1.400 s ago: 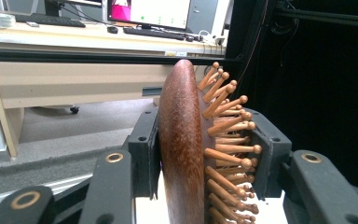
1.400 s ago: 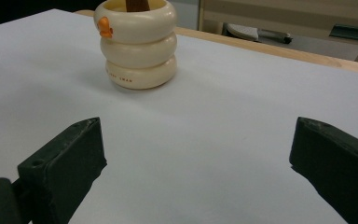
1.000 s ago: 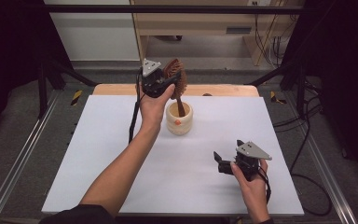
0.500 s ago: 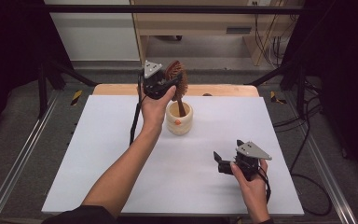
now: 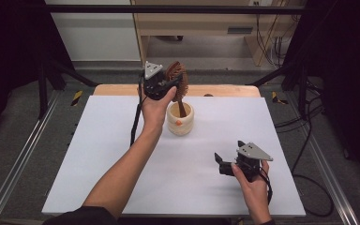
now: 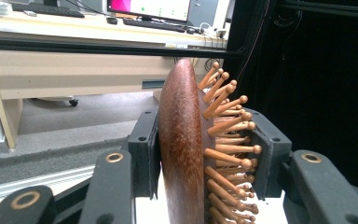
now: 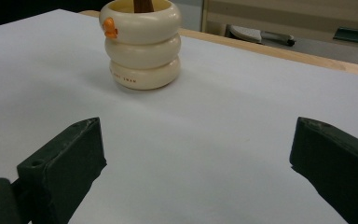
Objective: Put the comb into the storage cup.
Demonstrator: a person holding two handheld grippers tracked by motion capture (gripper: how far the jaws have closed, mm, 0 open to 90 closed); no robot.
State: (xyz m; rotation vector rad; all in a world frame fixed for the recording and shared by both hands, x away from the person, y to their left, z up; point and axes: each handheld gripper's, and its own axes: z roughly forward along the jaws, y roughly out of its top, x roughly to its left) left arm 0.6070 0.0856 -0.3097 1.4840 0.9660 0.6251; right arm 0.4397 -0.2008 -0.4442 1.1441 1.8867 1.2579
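Gripping hairbrush (image 6: pixel 182 154), handle inside cup (image 5: pixel 180 119).

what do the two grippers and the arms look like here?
Both grippers, left gripper and right gripper, are black with blocky black jaws, brass-coloured rivets, a grey three-cornered plate on top and a trailing black cable. Forearms are bare; a dark sleeve shows at the left.

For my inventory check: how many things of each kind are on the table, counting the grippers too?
Wooden hairbrush: 1
Cream ringed cup: 1
Grippers: 2, left gripper and right gripper
Total: 4
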